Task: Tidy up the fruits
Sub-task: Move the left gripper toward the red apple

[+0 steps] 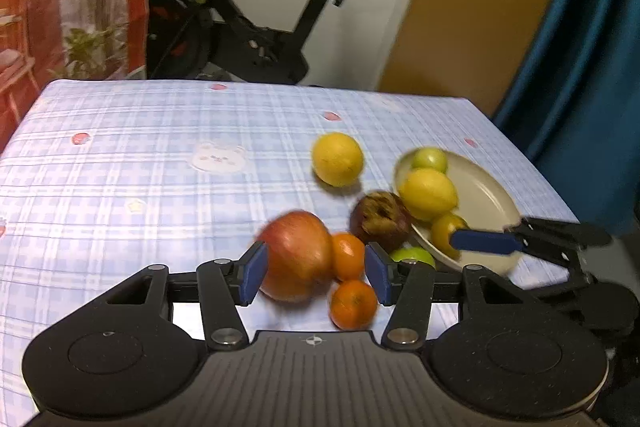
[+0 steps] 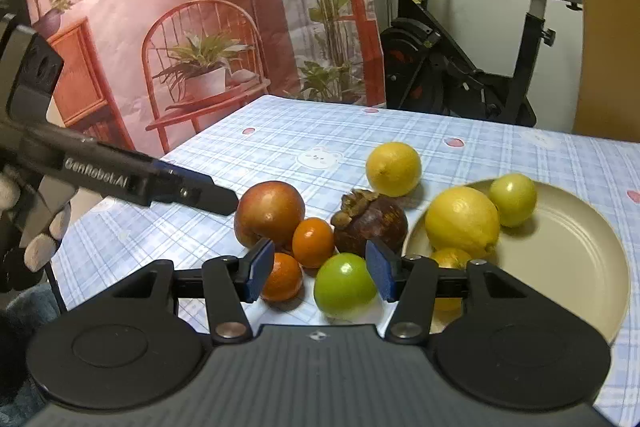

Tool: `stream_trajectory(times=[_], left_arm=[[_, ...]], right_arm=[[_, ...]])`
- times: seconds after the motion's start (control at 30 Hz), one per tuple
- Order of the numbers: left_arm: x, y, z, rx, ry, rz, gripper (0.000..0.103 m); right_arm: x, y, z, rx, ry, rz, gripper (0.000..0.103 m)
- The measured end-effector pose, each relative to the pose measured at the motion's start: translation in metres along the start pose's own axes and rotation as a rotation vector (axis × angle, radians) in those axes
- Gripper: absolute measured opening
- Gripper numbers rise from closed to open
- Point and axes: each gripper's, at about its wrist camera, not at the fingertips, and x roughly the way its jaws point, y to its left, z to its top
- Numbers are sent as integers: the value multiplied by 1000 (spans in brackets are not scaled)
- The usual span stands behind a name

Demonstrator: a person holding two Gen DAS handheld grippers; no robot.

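My left gripper (image 1: 314, 273) is open around a red apple (image 1: 296, 259) and two small oranges (image 1: 349, 255) (image 1: 353, 303) on the checked cloth. My right gripper (image 2: 318, 273) is open just over a green fruit (image 2: 345, 285), with an orange (image 2: 282, 277) by its left pad. A dark mangosteen (image 2: 370, 223) sits behind, and a lemon (image 2: 394, 169) lies farther back. The beige plate (image 2: 568, 247) at right holds a lemon (image 2: 462, 221), a small green fruit (image 2: 512, 199) and a yellow fruit (image 2: 450, 259). The left gripper also shows in the right wrist view (image 2: 216, 197), beside the apple (image 2: 269, 213).
The table has a blue checked cloth (image 1: 140, 167); its far edge and right edge are near the plate (image 1: 486, 199). An exercise bike (image 1: 248, 15) stands behind the table, a printed backdrop (image 2: 180, 27) at left, a blue curtain (image 1: 580, 47) at right.
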Motion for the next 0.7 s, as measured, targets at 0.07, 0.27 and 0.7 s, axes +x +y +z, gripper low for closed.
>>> stream_trajectory(times=[0.07,0.27,0.7], left_arm=[[7,3,7,-25,-6,27,56],[47,12,29,-117,0,56,56],[39,9,-3,-51,90,3,57]], right_arm=[[6,3,2,-7,8,1,54],[16,7,0,-19,31,0,54],[12,-1,-3,17,29,-11,54]])
